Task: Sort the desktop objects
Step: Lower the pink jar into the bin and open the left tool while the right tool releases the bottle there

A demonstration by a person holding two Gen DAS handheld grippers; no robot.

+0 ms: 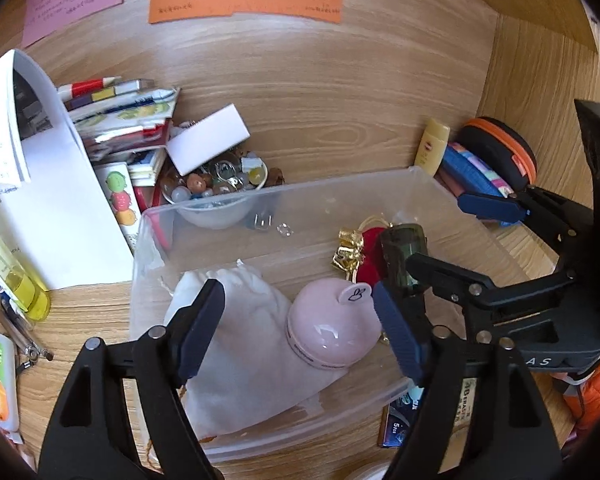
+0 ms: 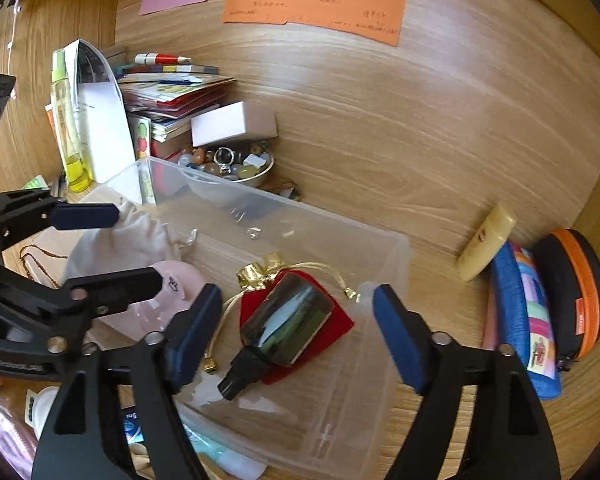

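Both grippers over clear bin (image 2: pixel 396 248), mid-desk. R gripper (image 2: pixel 296 332) released, jaws wide; dark bottle (image 2: pixel 288 328) lies free on red pouch (image 2: pixel 340 326) at bin's right end. L gripper (image 1: pixel 300 332) also released above pink dome gadget (image 1: pixel 328 332) on white bag (image 1: pixel 244 344). Step looks like drop-off done. Next: lift clear, fetch another item, e.g. yellow tube (image 2: pixel 488 240) by desk's right edge.

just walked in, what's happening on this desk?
A person is sorting desk clutter into a clear plastic bin with a handheld gripper in each hand. Both grippers hover over the bin with jaws apart and nothing gripped. The left gripper is above a pink round gadget lying on a white cloth pouch; the right gripper is above a dark bottle on a red pouch. More clutter waits outside the bin.
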